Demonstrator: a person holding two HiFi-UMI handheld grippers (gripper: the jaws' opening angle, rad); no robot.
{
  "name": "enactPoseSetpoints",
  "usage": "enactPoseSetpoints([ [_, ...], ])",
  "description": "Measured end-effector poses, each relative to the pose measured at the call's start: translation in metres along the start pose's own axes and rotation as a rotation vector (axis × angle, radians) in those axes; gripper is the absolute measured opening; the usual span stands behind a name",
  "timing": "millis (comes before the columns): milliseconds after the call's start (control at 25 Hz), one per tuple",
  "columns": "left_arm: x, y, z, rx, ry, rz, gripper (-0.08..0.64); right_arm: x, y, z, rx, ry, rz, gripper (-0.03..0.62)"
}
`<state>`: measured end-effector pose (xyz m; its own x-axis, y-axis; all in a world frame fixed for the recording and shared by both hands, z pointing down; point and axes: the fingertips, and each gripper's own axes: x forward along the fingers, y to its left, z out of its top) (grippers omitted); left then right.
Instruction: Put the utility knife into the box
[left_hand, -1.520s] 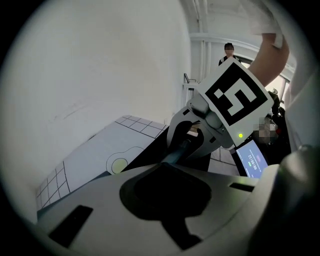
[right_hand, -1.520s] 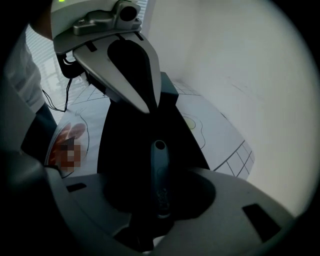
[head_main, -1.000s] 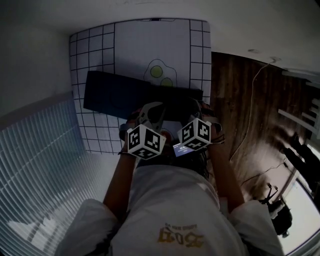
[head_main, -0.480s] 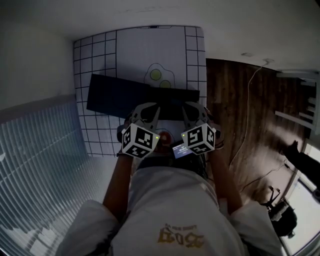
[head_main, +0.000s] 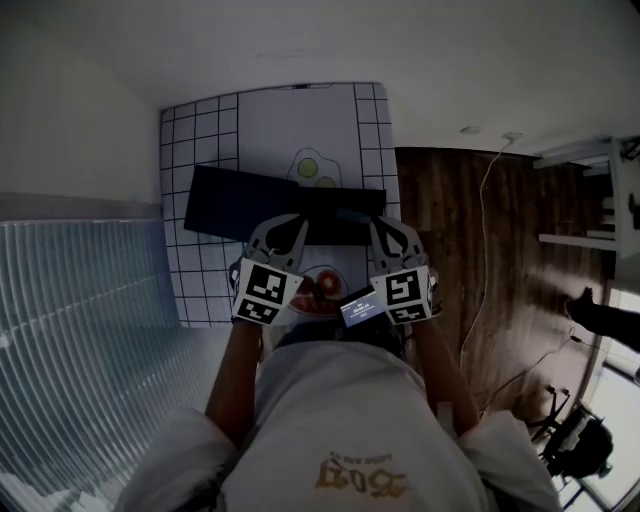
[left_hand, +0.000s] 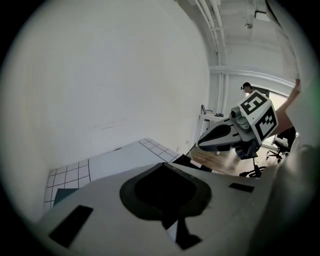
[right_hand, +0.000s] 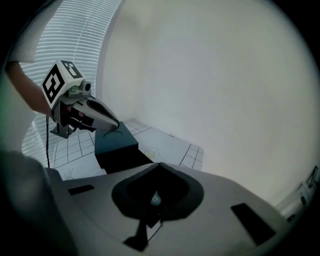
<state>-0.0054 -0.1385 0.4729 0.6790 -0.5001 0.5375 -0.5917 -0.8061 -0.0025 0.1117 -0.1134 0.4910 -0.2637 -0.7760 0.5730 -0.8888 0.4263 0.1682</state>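
A dark box (head_main: 250, 200) lies across the grid mat (head_main: 200, 150); it also shows as a dark block (right_hand: 116, 145) in the right gripper view. My left gripper (head_main: 290, 224) is held just in front of the box with its jaws together and nothing between them. My right gripper (head_main: 386, 226) is level with it at the box's right end, also shut and empty. Each gripper shows in the other's view: the left gripper (right_hand: 117, 126) hangs over the box and the right gripper (left_hand: 200, 145) hangs in the air. I cannot make out a utility knife for certain.
Two yellow-green spots (head_main: 308, 168) sit inside a drawn outline on the mat beyond the box. A small red thing (head_main: 324, 285) lies on the mat between the marker cubes. Dark wooden floor (head_main: 450, 230) with a cable runs along the right; window blinds (head_main: 80, 330) are on the left.
The two grippers have moved apart from each other and now stand side by side. The head view has shifted, so the mat and box sit lower in the picture.
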Motion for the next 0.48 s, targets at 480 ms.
enactPoseSetpoints([
  [480, -0.073, 0.018, 0.062, 0.024, -0.234, 0.163, 0.008, -0.076, -0.021, 0.049, 0.218, -0.195, -0.158, 0.008],
])
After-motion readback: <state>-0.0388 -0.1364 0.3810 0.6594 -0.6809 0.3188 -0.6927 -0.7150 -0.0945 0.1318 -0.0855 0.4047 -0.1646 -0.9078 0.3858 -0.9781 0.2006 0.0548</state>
